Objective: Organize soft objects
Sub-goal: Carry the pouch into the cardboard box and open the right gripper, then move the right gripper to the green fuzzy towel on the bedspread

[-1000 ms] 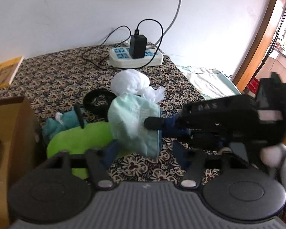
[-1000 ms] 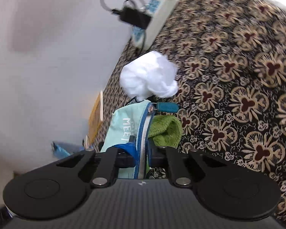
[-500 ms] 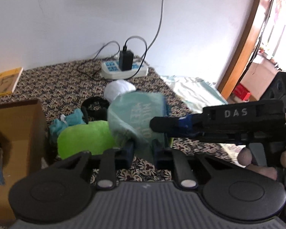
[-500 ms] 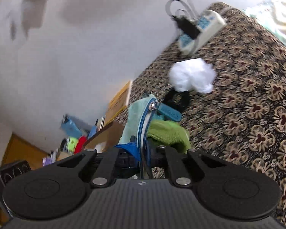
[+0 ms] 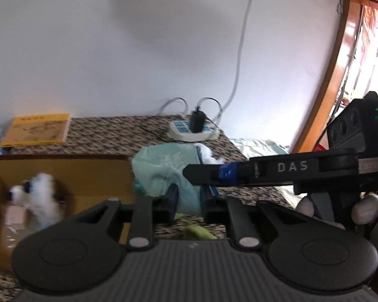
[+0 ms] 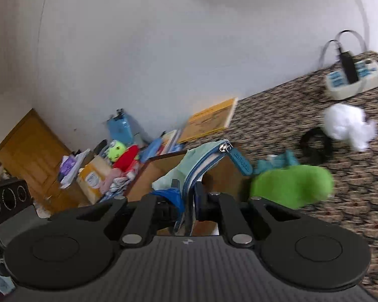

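A mint-green zip pouch (image 5: 168,166) with a blue zipper hangs in the air, held by both grippers. My left gripper (image 5: 189,196) is shut on its lower edge. My right gripper (image 6: 187,196) is shut on its zipper edge (image 6: 204,158); its arm crosses the left wrist view (image 5: 277,170). A cardboard box (image 5: 63,173) stands to the left with a blurred white-and-brown plush dog (image 5: 37,196) inside. A green plush (image 6: 292,186), a teal soft item (image 6: 277,161) and a white fluffy wad (image 6: 347,125) lie on the patterned bed.
A power strip with charger (image 5: 192,130) sits by the wall. A yellow book (image 5: 36,130) leans at the back left. A black ring (image 6: 315,146) lies by the white wad. Cluttered toys and boxes (image 6: 118,161) stand beyond the box.
Both grippers have lifted the pouch higher and carried it left, toward the cardboard box. The views swung left, so the plush dog and the box now show more.
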Motion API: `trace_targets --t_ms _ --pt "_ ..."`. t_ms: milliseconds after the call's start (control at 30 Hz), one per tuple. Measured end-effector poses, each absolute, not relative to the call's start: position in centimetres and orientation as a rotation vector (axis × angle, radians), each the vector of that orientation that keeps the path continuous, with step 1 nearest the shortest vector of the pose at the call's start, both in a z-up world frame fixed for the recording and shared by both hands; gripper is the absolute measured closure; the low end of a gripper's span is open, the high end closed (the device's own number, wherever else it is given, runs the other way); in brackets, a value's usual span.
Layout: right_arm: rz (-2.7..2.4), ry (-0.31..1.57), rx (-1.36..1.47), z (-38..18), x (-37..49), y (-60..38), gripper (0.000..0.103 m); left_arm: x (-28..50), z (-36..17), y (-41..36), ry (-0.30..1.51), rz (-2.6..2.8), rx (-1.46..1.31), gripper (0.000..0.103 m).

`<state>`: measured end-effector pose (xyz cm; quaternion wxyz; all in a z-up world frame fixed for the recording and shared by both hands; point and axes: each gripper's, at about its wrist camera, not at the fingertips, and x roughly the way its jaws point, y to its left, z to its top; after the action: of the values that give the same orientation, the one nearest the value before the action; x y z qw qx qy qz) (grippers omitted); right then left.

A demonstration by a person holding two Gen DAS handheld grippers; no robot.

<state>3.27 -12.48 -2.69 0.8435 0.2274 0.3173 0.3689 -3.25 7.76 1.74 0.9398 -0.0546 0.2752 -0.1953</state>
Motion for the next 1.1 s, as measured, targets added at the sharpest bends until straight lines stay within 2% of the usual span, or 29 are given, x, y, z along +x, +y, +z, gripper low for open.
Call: trace_targets --t_ms 267,533,833,867,900,933,1100 --pt "0.849 0.759 0.431 -3.4 6.0 -3.0 0.103 -3.5 0.5 15.9 0.583 -0.258 -0.125 0.090" --pt "0.867 0.876 0.407 -7.3 8.1 6.5 0.103 -2.2 -2.7 22.9 0.665 -0.097 -0.121 0.090" --pt "0.785 0.919 0.318 -8.3 7.9 8.3 0.098 -1.5 -4.9 27.3 0.744 -0.013 -0.128 0.087" --pt "0.780 0.913 0.325 -8.2 7.9 7.9 0.097 -1.4 -4.9 27.2 0.748 -0.020 -0.119 0.081" --pt "0.780 0.915 0.343 -8.1 7.9 7.7 0.097 -1.3 -4.9 27.1 0.753 -0.022 -0.114 0.067" --pt "0.783 0.927 0.364 -8.1 8.0 7.3 0.096 -1.0 -4.9 27.0 0.761 -0.026 -0.114 0.062" --pt "0.707 0.882 0.384 -6.9 6.9 4.4 0.095 -0.1 -3.9 25.0 0.792 -0.044 -0.082 0.058"
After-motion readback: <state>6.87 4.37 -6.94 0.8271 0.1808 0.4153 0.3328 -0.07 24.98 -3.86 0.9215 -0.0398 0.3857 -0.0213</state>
